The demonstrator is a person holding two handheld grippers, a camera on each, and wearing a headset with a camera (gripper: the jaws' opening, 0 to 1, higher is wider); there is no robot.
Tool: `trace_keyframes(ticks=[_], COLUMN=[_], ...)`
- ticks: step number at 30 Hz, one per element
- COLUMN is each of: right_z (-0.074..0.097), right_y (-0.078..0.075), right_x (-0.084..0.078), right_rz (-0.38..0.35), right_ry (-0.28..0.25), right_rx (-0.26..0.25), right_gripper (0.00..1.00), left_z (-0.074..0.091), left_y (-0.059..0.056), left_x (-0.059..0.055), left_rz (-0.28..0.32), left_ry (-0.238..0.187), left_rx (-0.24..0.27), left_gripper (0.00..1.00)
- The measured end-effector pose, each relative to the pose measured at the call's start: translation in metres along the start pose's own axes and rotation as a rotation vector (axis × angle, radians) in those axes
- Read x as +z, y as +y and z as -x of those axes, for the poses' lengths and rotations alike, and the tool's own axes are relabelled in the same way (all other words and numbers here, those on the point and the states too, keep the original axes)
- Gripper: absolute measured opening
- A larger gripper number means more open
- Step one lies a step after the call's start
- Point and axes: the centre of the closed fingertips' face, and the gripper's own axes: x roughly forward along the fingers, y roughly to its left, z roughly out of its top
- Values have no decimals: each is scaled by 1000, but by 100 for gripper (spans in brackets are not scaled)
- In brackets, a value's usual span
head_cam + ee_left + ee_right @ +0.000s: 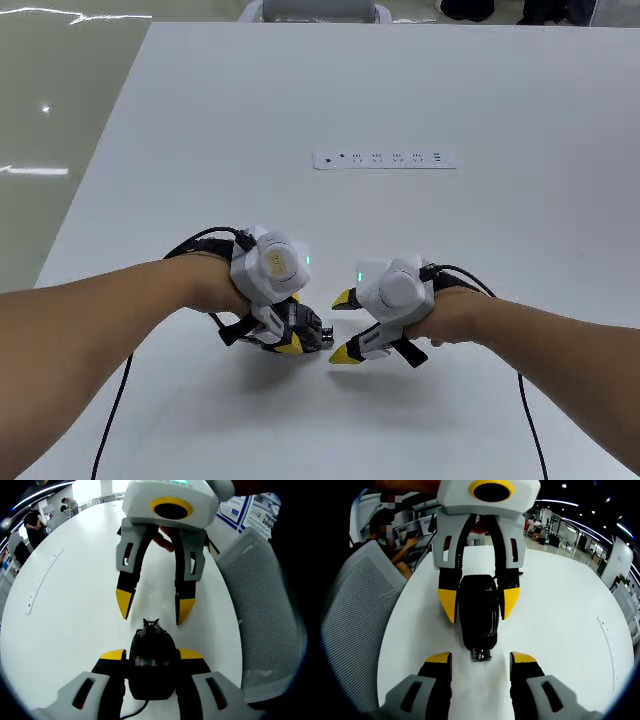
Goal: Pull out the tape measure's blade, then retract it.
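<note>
My left gripper (pixel 295 322) is shut on a black tape measure (pixel 308 326), low over the white table (pixel 420 90). In the left gripper view the case (pixel 151 672) sits clamped between my yellow-tipped jaws, with its blade hook (pixel 151 624) pointing forward. My right gripper (pixel 346 326) faces it from the right, open. In the right gripper view the metal hook (pixel 481 654) lies just between my open right gripper's (pixel 481 659) fingertips, untouched as far as I can tell. The blade looks fully inside the case.
A white power strip (pixel 385 159) lies mid-table, beyond the grippers. A grey mesh chair (pixel 265 610) stands by the table's edge. Black cables (pixel 115 400) trail from both grippers toward the near edge. People sit at desks in the background (pixel 400 535).
</note>
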Motion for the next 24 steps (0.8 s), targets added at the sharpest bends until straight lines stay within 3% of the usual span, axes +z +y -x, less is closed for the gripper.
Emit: trace_keyframes(ticks=[6,10,11,12,13,15,20,24], right_z=[-4,-5,-5,-5,-6,-7,-11,-14], right_y=[1,0,0,0,-1,0,1,-1], right_x=[-4,-6,-5,-4,-4,-3,1,-5], right_rz=[14,23,24,22,20,21,22,49], right_ry=[26,38,37,36,35,38,44,88], right_rx=[8,4,2,2,2,3,11,2], right_gripper=[42,39,38,37,36,36,29,21], left_z=[-1,-3,-4,-5,-6,-5,-3,-3], left_y=[-1,-1,6,5,2,2,3,3], left_x=[0,-2,-6,-4,-3,-4,-4,-4], left_rz=[-16,-70,-104,-120,-83,-91,-71,-68], left_ry=[13,55,87,83,77,87,64,68], left_rx=[-1,6,45,36,26,30,40,44], left_gripper=[34,34,33,32,32,32,32,32])
